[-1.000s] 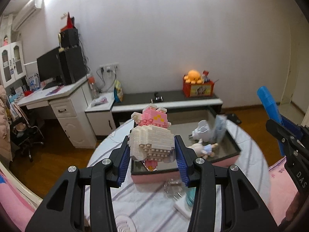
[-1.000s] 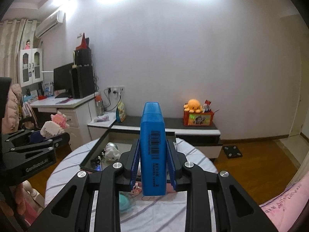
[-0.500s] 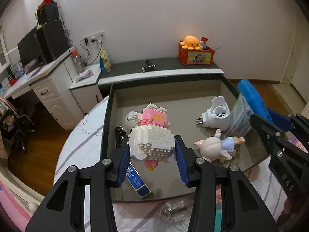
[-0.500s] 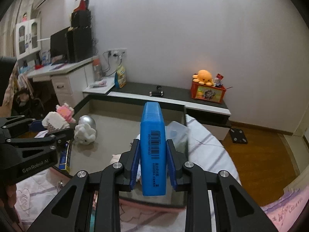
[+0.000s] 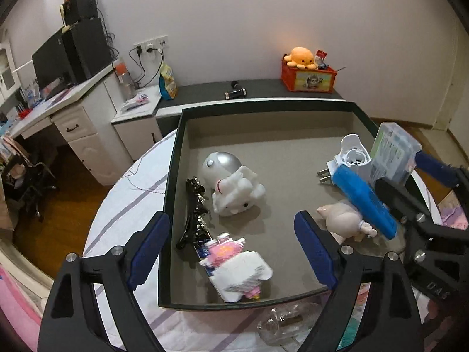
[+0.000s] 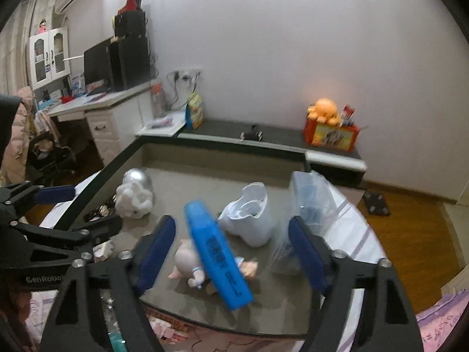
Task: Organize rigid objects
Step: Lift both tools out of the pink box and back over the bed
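A pink-and-white brick figure lies blurred on the floor of the dark-rimmed tray, near its front edge. My left gripper hangs just above it, jaws opening wide, pads clear of it. A blue rectangular box with a barcode leans tilted and blurred over a small pig doll. It sits between the opening jaws of my right gripper, and neither pad touches it. The blue box and right gripper also show at the right of the left wrist view.
In the tray lie a white plush with a silver ball, a black hair clip, a white plug adapter and a clear packet. A glass item lies on the striped round table before the tray.
Both grippers came down over the tray and opened. The brick figure left the left jaws and dropped into the tray. The blue box left the right jaws and tipped onto the pig doll.
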`<state>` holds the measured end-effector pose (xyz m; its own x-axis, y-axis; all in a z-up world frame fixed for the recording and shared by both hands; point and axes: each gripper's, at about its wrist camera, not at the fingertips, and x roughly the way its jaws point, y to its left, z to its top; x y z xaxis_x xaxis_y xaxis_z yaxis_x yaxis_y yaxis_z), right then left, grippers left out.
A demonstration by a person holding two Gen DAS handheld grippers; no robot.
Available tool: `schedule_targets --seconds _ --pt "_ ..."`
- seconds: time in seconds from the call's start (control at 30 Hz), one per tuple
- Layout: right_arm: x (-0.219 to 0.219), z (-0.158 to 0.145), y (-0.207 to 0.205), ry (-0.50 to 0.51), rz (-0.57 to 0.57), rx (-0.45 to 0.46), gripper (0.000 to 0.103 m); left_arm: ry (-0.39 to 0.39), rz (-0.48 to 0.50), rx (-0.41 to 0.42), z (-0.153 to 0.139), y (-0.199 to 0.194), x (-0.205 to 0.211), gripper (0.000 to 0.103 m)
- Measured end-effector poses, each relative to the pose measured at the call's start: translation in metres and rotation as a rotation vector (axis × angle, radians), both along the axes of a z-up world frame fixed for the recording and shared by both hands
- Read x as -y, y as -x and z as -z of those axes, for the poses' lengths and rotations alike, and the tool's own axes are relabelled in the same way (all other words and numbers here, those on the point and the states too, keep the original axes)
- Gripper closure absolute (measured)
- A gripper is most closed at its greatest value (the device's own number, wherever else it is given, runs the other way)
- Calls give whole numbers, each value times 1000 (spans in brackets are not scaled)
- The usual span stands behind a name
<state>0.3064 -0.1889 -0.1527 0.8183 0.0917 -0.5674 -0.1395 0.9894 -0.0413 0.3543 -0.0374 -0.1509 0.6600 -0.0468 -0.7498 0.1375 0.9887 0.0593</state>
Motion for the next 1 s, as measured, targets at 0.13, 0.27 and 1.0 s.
schedule_targets --seconds 0.13,0.27,1.0 --pt "7 -3 0 -1 23 3 22 -12 -3 -16 4 -1 0 14" --pt "13 -7 3 -5 43 -2 22 -5 -3 -16 -1 1 1 14" --pt "15 -100 164 -20 175 215 21 37 -58 288 -99 159 -38 13"
